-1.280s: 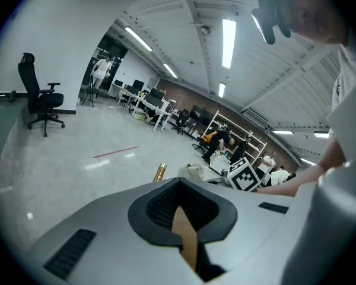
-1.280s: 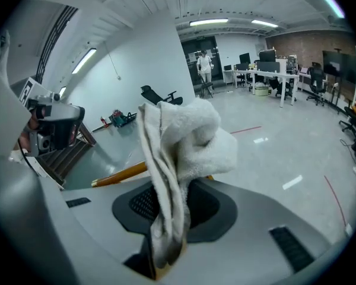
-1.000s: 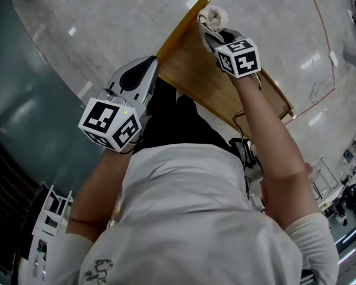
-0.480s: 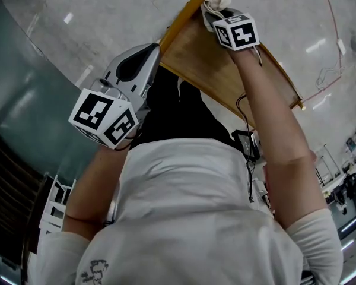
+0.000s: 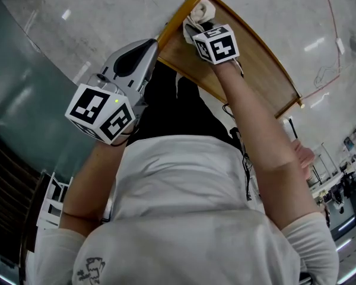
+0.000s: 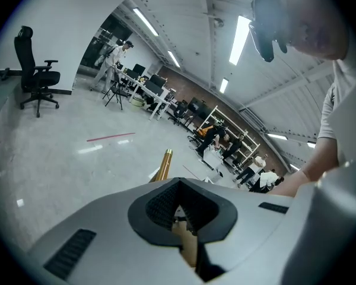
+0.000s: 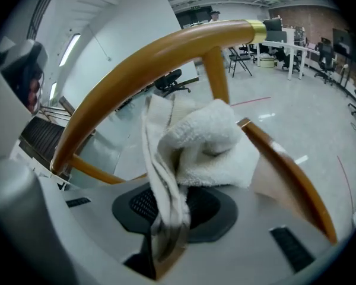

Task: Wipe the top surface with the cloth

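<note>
Head view: the wooden top surface [image 5: 249, 64] runs from 12 o'clock toward 3 o'clock, edged by a curved wooden rail [image 5: 179, 18]. The right gripper [image 5: 197, 27] is at 12 o'clock, at the rail end of the surface. The white cloth [image 5: 200, 10] bunches out of its front and lies on the wood just beside the rail. The left gripper [image 5: 153, 46] sits at 10 o'clock, and its nose meets the outer side of the rail, off the surface.

Left gripper view: the jaws of the left gripper [image 6: 181, 221] are drawn together with nothing clamped. Only a thin slit remains at 6 o'clock, and a strip of tan wood shows through it. The brass-tipped rail [image 6: 164, 162] pokes up just beyond them, over pale floor [image 6: 59, 153].

Right gripper view: the right gripper [image 7: 166, 236] has its jaws closed on the cloth [image 7: 207, 141]. One fold is pinched at 6 o'clock and the fluffy bulk swells at centre. The rail [image 7: 154, 58] arches overhead from 9 o'clock to 1 o'clock. The edge of the wooden top surface [image 7: 291, 183] slopes toward 4 o'clock, and the cloth touches it.
</note>
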### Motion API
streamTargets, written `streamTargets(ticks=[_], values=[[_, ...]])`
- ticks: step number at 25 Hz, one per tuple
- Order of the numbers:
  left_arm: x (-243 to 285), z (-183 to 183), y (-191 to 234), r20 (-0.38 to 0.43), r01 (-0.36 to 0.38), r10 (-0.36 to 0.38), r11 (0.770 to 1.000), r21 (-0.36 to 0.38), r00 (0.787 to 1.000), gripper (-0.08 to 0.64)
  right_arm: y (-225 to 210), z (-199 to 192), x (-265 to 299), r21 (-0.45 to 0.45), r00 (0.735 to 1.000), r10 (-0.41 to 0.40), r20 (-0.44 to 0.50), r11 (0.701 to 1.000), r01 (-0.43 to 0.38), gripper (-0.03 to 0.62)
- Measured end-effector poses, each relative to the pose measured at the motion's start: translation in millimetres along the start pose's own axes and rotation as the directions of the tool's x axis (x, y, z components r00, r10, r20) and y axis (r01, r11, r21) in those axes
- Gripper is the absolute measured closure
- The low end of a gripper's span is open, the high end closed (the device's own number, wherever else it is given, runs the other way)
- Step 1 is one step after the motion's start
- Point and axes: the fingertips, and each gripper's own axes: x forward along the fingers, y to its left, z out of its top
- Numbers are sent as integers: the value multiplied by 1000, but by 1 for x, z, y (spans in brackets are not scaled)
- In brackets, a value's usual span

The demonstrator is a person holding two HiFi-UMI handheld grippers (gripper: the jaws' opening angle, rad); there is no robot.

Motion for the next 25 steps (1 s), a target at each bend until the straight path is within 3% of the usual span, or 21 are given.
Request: streamTargets(ticks=[6, 11, 20, 25], values=[[-9, -1, 7, -6, -7, 7, 1000, -3, 1000, 554, 66, -29, 14, -34, 994, 95, -55, 995, -97, 491], [-11, -3, 9, -13, -4, 4, 1000, 4, 1000, 554, 124, -60, 27, -122, 977, 160, -141, 976, -177, 491], [5, 4, -11, -90, 88, -82, 994, 68, 993, 552, 119, -68, 18, -63, 985, 142, -101, 987, -148, 491], [37, -6, -37, -192, 205, -178, 970, 132, 965, 552, 99, -100, -1, 56, 995, 77, -57, 996, -74, 491]])
